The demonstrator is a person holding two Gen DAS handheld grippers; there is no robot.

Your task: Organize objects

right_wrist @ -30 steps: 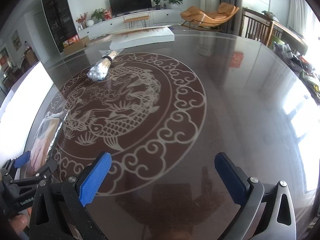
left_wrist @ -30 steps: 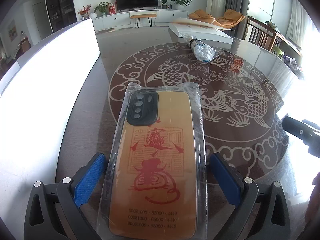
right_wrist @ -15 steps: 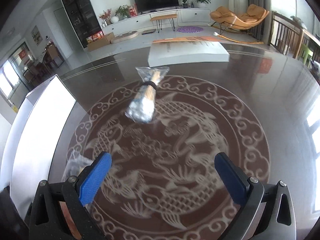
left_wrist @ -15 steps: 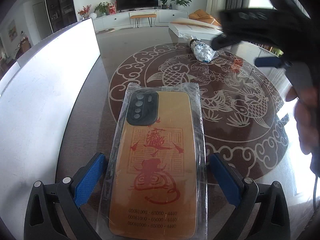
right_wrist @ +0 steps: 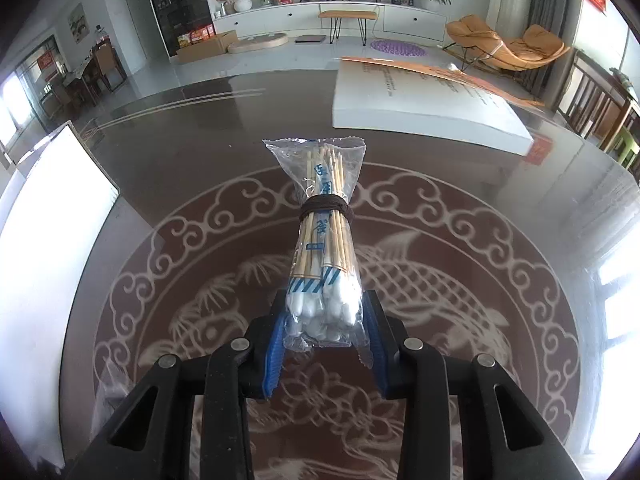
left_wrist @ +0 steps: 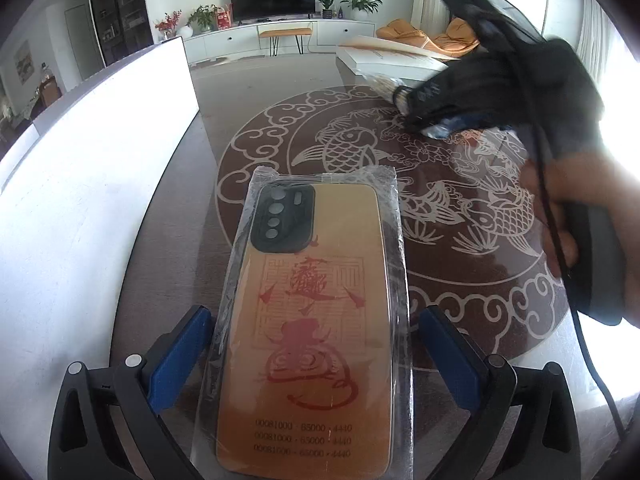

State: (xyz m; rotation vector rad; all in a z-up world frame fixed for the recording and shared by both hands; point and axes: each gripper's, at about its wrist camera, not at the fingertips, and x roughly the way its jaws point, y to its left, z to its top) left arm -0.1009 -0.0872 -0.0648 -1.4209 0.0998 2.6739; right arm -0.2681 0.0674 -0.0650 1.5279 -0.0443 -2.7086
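A yellow phone case with red print, wrapped in clear plastic (left_wrist: 316, 308), lies flat on the dark glass table. My left gripper (left_wrist: 312, 360) is open, one blue pad on each side of the case, not pressing it. A clear bag of cotton swabs tied with a brown band (right_wrist: 326, 248) lies on the table's fish pattern. My right gripper (right_wrist: 325, 332) is shut on the bag's cotton-tip end. In the left wrist view the right gripper's black body (left_wrist: 500, 80) covers most of the bag.
A large white box (left_wrist: 80, 184) stands along the table's left side; it also shows in the right wrist view (right_wrist: 44, 232). A flat white box (right_wrist: 424, 100) lies at the table's far edge. Chairs stand beyond the right rim.
My right gripper has swung across the table to the swab bag and closed on its cotton end. The left gripper and the phone case have not moved.
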